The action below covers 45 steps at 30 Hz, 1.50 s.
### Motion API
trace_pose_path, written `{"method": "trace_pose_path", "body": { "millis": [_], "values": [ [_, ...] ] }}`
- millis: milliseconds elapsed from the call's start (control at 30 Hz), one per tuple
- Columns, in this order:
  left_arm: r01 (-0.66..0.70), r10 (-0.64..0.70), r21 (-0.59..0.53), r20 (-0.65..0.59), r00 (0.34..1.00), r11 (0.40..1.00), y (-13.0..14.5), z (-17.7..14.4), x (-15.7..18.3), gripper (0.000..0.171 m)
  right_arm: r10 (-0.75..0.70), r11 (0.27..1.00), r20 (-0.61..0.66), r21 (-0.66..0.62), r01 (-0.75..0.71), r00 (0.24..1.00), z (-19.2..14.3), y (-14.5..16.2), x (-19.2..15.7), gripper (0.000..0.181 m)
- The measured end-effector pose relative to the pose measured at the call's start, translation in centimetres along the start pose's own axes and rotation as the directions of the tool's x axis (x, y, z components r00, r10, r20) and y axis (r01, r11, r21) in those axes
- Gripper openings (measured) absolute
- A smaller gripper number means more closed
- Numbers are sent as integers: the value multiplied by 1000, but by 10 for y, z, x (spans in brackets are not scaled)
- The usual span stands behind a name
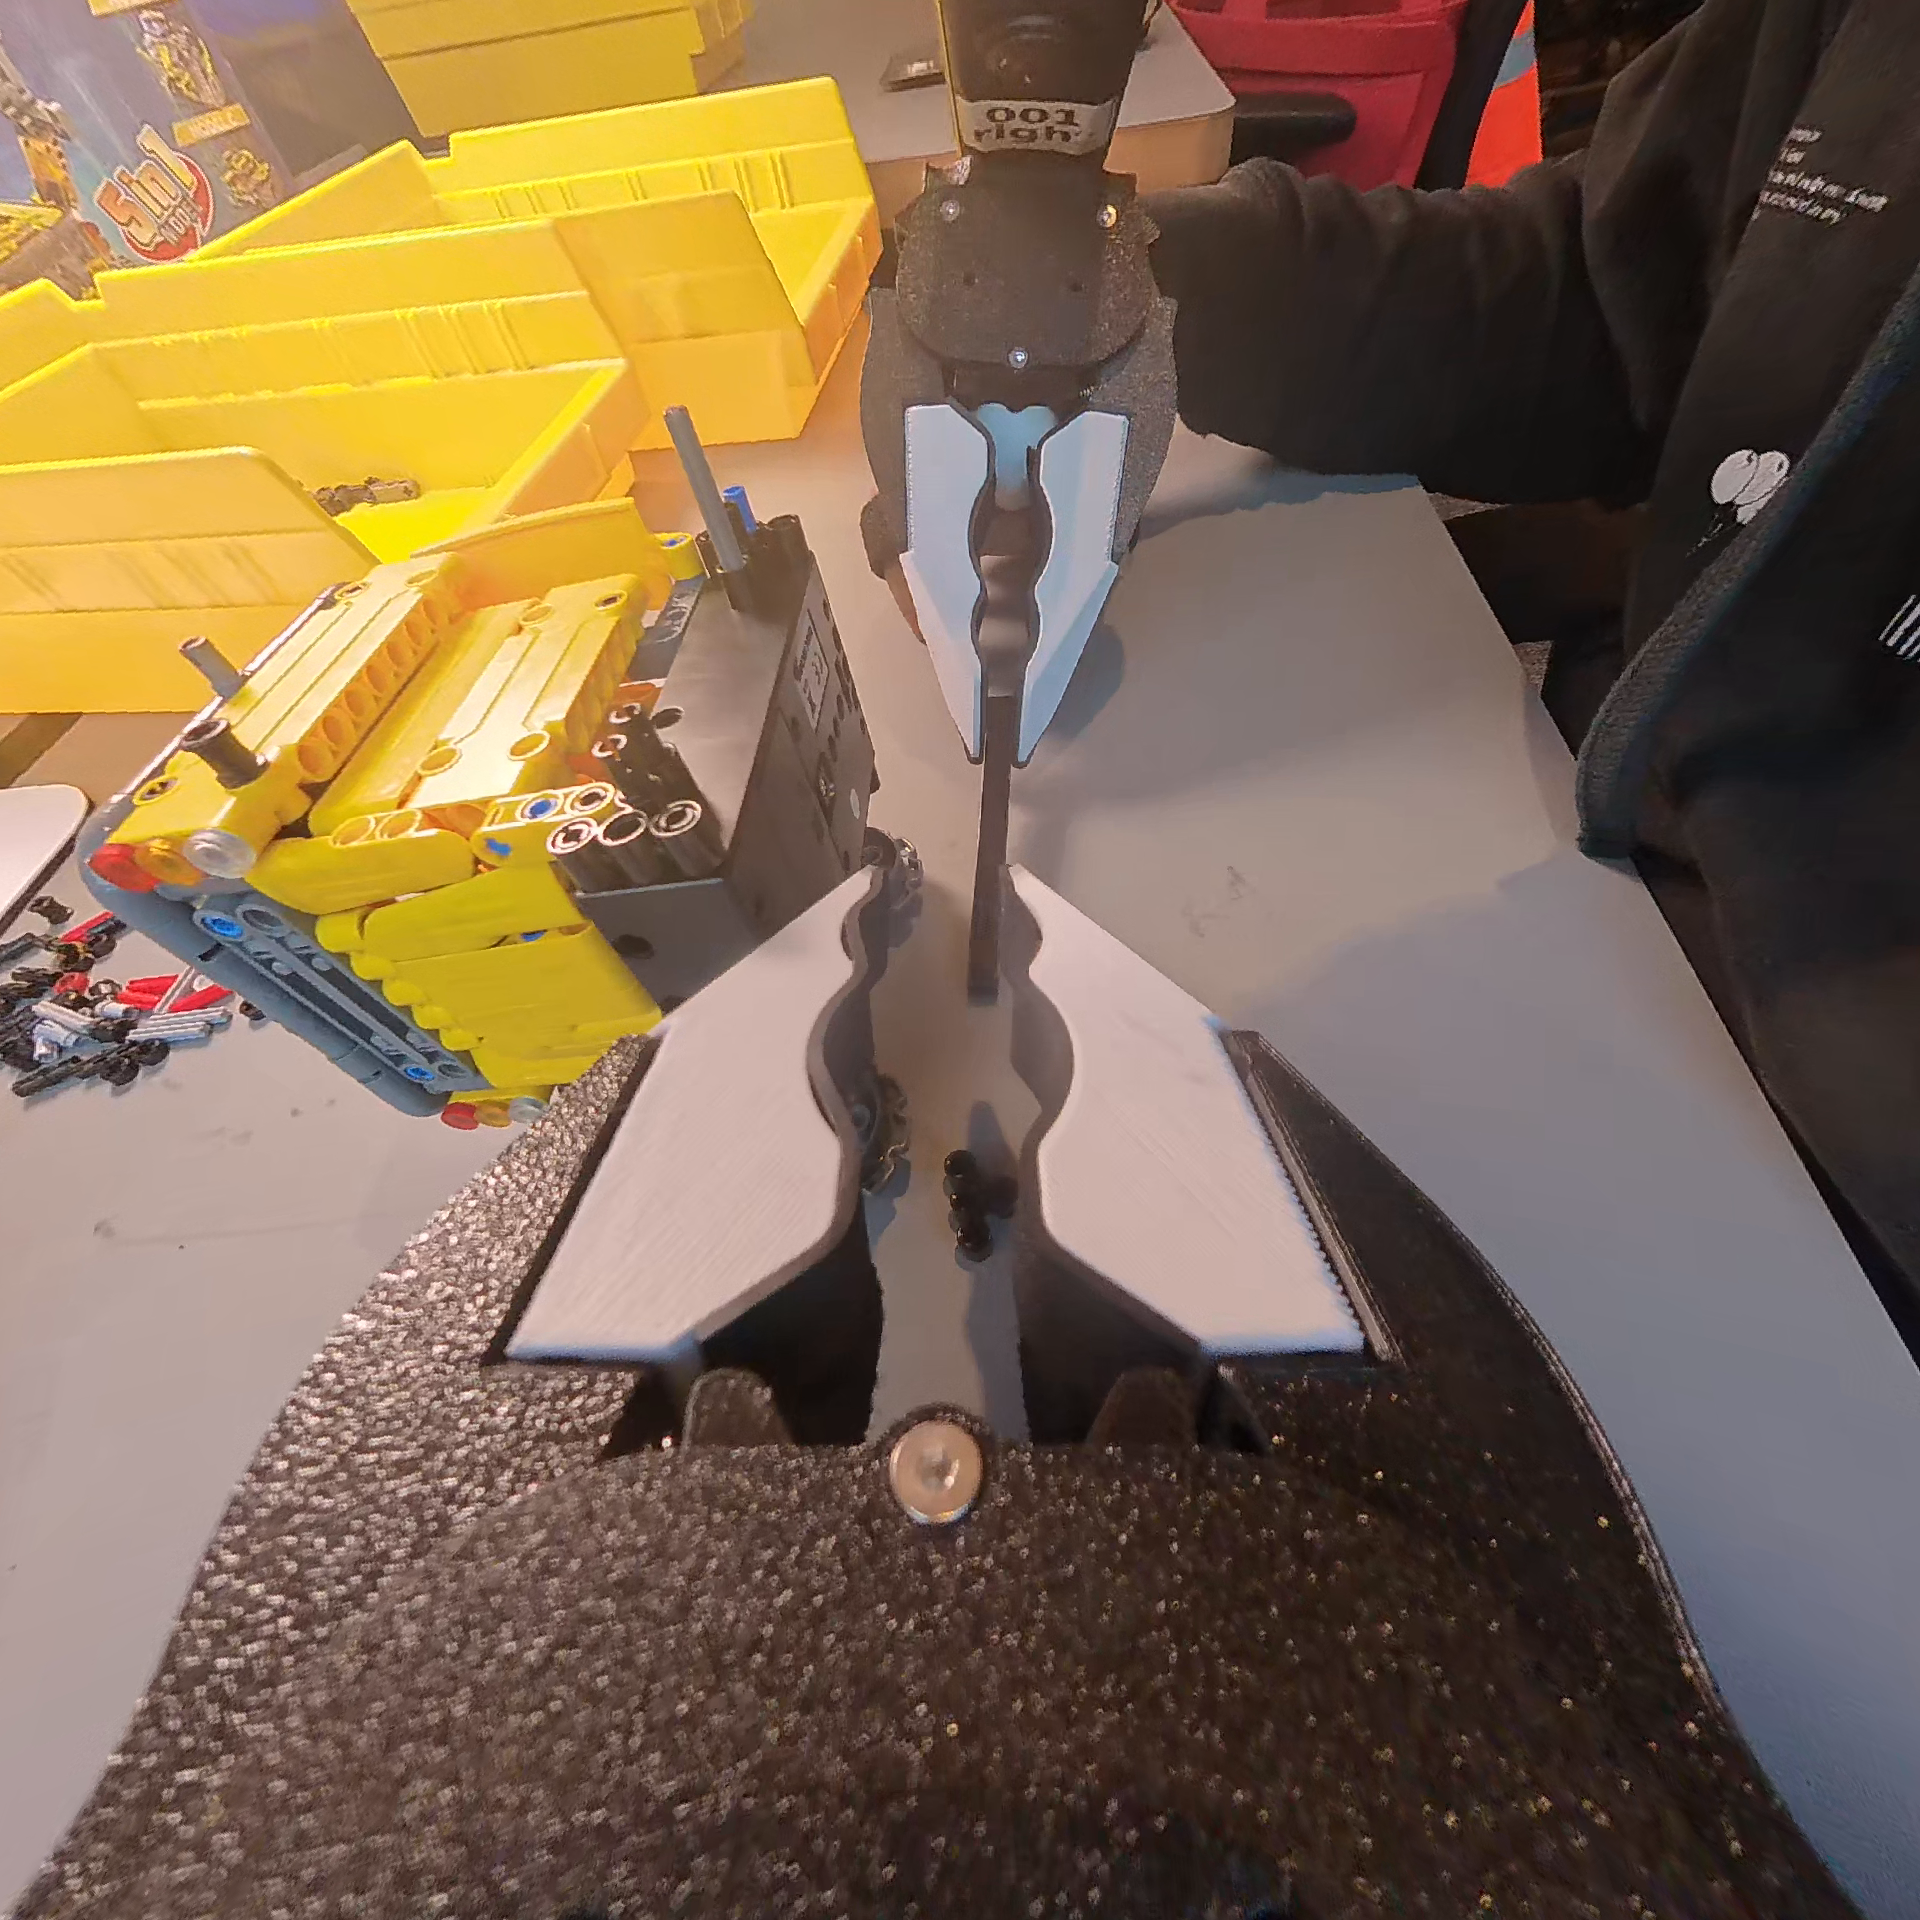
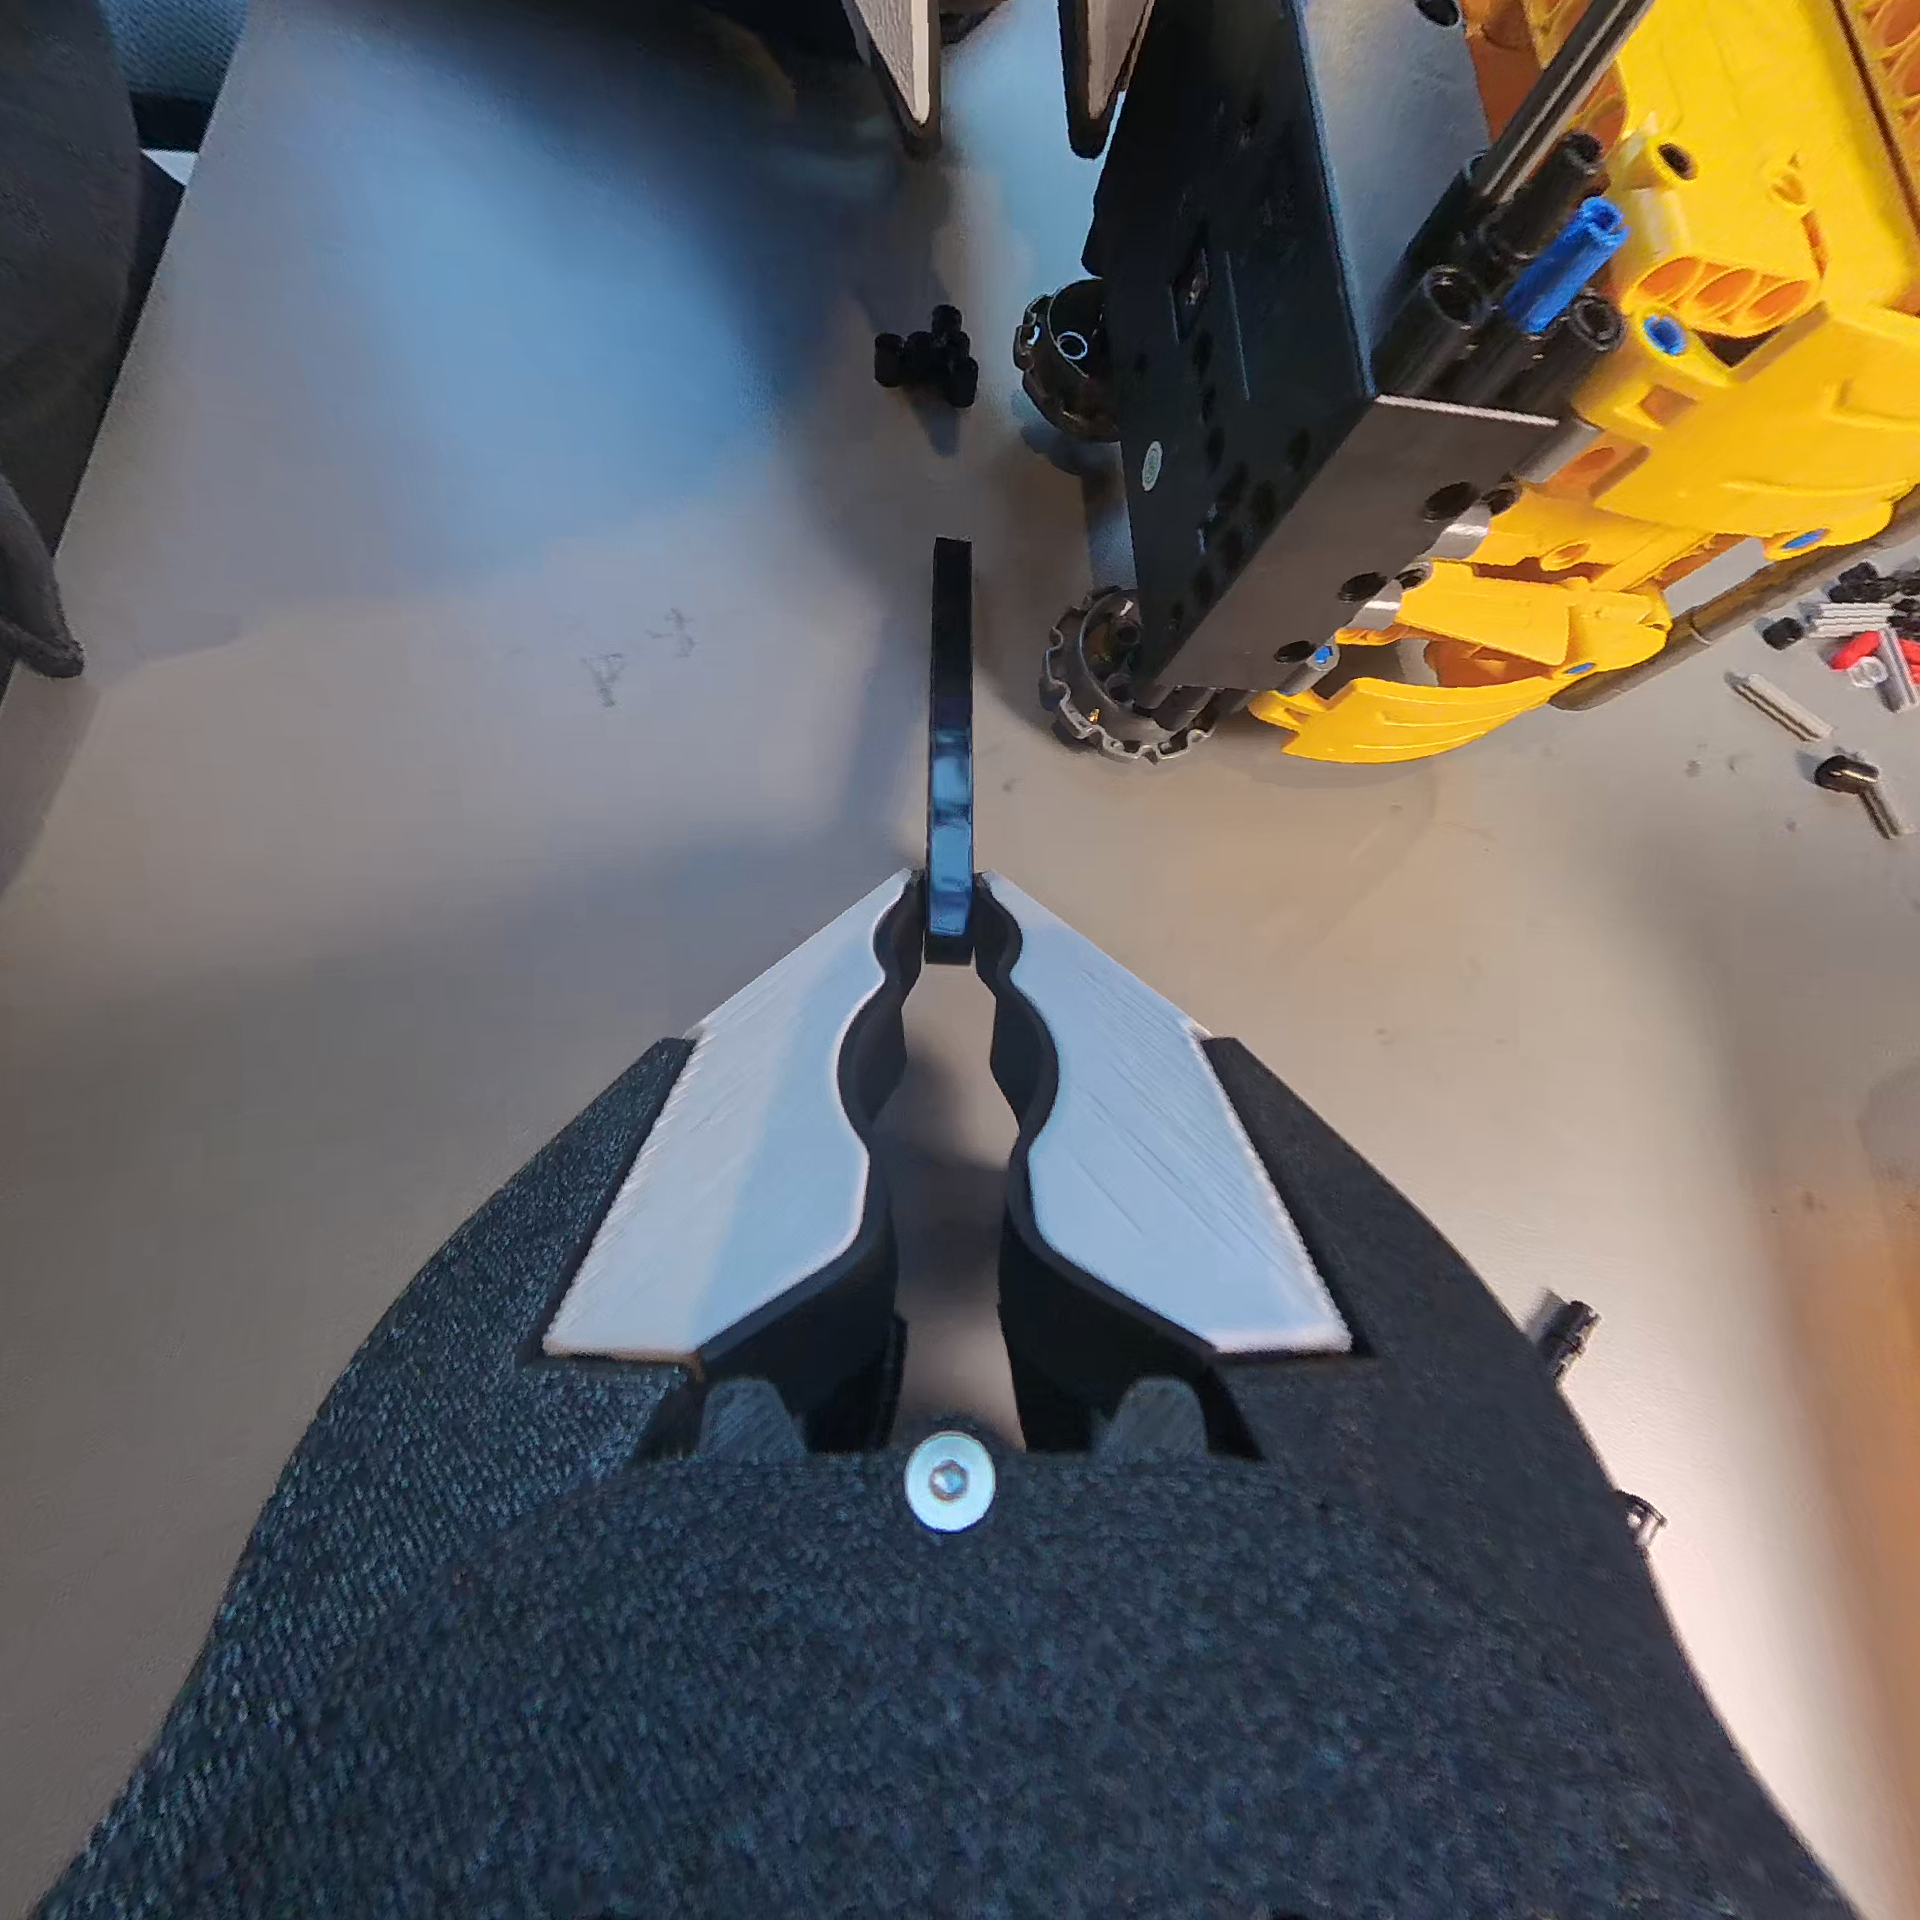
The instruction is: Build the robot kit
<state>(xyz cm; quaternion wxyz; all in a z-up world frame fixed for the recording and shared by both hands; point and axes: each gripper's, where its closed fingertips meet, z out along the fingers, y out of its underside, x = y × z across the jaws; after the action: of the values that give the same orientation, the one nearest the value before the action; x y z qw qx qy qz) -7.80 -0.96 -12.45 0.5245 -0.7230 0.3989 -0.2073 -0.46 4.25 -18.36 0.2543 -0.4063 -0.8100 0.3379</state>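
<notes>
Yellow plastic, far left: storage bins [image 1: 436, 343] stacked on the grey table [image 1: 1299, 831], behind the model.
Loose parts: black, red and grey pins [image 1: 94, 997] scattered left of the model, on the tabletop.
Landmark model: yellow-and-black brick-built vehicle [image 1: 468, 831], lying on its side, dark block end toward the grippers; grey axle [image 1: 712, 499] standing up from its top.
Small black connector: cluster of pins [image 1: 971, 1195] on the table just right of the model, seen between the left gripper's fingers, touching neither.
Gear wheels: two dark toothed wheels [image 2: 1112, 675] at the foot of the model's black end.
Left gripper [image 1: 951, 883]: white fingers [image 1: 748, 1122] spread moderately wide, nothing gripped, hovering just right of the model.
Black beam [image 2: 952, 748]: long, thin, held edge-on, right of the model and clear of it, its free end pointing into the left gripper's gap.
Right gripper [image 2: 948, 883]: fingertips pinched narrow on the black beam's near end, facing the left gripper.
Far right: dark sleeve [image 1: 1507, 312] of a person, behind the right gripper.
</notes>
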Motion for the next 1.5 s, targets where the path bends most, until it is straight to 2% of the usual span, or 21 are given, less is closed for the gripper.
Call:
{"method": "trace_pose_path", "body": {
  "millis": [167,233,333,400,500,600,767,833,967,1033,1133,1233,1333,1500],
  "values": [
    [2,-2,2,1,1000,1000,0,0,0,19,13,1000,-2,-1,-13,1000,-2,1,1,18],
    [0,0,8,5,1000,1000,-1,-1,0,19,34,999,-23,43,-33,999,-13,-4,7,19],
    [2,-3,31,13,1000,1000,-5,-4,-1,19,137,980,-199,168,-104,970,-55,-12,47,19],
    [9,-10,49,16,1000,999,-7,-7,-3,19,249,963,-373,193,-188,894,-89,3,83,19],
    [20,-21,63,14,1000,998,-9,-9,-3,18,373,921,-500,98,-378,781,-113,49,105,18],
    [20,-21,59,9,1000,998,-8,-8,-3,19,428,852,-544,-23,-522,722,-108,87,105,16],
    [17,-18,66,15,1000,998,-9,-10,-2,19,437,802,-579,-95,-590,688,-99,107,105,10],
    [17,-19,70,18,1000,997,-10,-12,-2,19,442,800,-564,-104,-590,698,-95,107,103,4],
    [11,-13,73,19,1000,997,-11,-12,-1,19,434,805,-551,-119,-582,713,-97,108,98,4],
    [9,-10,73,19,1000,997,-11,-13,0,19,399,852,-509,-102,-513,763,-97,90,87,4],
    [4,-5,76,15,1000,997,-13,-12,2,19,320,943,-347,27,-332,882,-84,25,55,3],
    [-36,37,63,-8,999,997,-16,-6,10,20,144,986,-182,114,-124,973,-60,-35,11,4],
    [-82,85,49,-58,995,995,-17,3,25,22,58,990,-100,131,-45,993,-35,-62,-12,4],
    [-98,103,46,-102,989,994,-16,8,40,21,8,989,-22,147,-5,1000,-5,-85,-27,4]
  ]
}}
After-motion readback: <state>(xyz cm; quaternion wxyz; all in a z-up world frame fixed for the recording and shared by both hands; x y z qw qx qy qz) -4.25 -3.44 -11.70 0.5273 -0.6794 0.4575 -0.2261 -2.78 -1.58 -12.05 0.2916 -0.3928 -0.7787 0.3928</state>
